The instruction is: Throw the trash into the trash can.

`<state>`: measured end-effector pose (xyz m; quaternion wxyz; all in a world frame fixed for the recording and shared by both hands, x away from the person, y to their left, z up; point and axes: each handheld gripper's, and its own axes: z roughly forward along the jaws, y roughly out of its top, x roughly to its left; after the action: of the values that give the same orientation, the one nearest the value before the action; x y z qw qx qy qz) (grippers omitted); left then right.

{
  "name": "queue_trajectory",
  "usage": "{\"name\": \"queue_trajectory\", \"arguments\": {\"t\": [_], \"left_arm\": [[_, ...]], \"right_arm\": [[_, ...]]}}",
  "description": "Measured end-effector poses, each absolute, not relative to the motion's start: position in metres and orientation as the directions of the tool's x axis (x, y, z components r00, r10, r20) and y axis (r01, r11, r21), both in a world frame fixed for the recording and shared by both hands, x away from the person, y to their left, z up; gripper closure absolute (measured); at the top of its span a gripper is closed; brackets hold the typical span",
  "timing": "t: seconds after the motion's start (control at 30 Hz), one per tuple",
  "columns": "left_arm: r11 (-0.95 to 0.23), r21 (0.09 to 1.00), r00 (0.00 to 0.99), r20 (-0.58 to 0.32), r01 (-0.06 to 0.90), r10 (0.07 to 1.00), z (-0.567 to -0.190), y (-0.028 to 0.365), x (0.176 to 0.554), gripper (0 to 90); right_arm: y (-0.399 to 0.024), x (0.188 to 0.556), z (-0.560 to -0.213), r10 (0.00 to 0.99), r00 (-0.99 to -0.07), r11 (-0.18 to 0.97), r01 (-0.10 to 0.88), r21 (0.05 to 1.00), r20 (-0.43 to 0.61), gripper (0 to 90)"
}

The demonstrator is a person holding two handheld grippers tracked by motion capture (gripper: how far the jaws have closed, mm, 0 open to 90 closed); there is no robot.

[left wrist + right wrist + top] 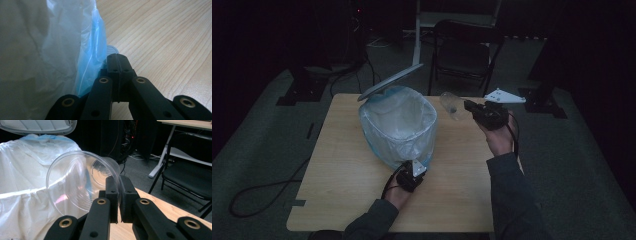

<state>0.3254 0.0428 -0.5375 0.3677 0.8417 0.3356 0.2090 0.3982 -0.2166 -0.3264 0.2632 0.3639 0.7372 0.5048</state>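
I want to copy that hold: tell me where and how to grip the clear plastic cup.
Grip the clear plastic cup by its thin rim wall, one jaw inside and one outside, coming from its open side. The right tool pinches it there, cup tipped sideways beside the lined bin.
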Motion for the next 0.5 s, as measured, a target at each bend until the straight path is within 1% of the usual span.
{"name": "queue_trajectory", "arguments": {"t": [0.27, 0.5], "left_arm": [[-0.503, 0.760, 0.687, 0.104, 0.411, 0.719, -0.538, 0.043, 0.325, 90.0], [-0.504, 0.760, 0.687, 0.105, 0.411, 0.719, -0.538, 0.043, 0.325, 90.0]], "right_arm": [[-0.210, 0.397, -0.322, 0.788, -0.615, 0.217, 0.260, 0.941, -0.012, 86.7], [-0.201, 0.394, -0.316, 0.772, -0.635, 0.227, 0.240, 0.944, -0.025, 86.7]]}}
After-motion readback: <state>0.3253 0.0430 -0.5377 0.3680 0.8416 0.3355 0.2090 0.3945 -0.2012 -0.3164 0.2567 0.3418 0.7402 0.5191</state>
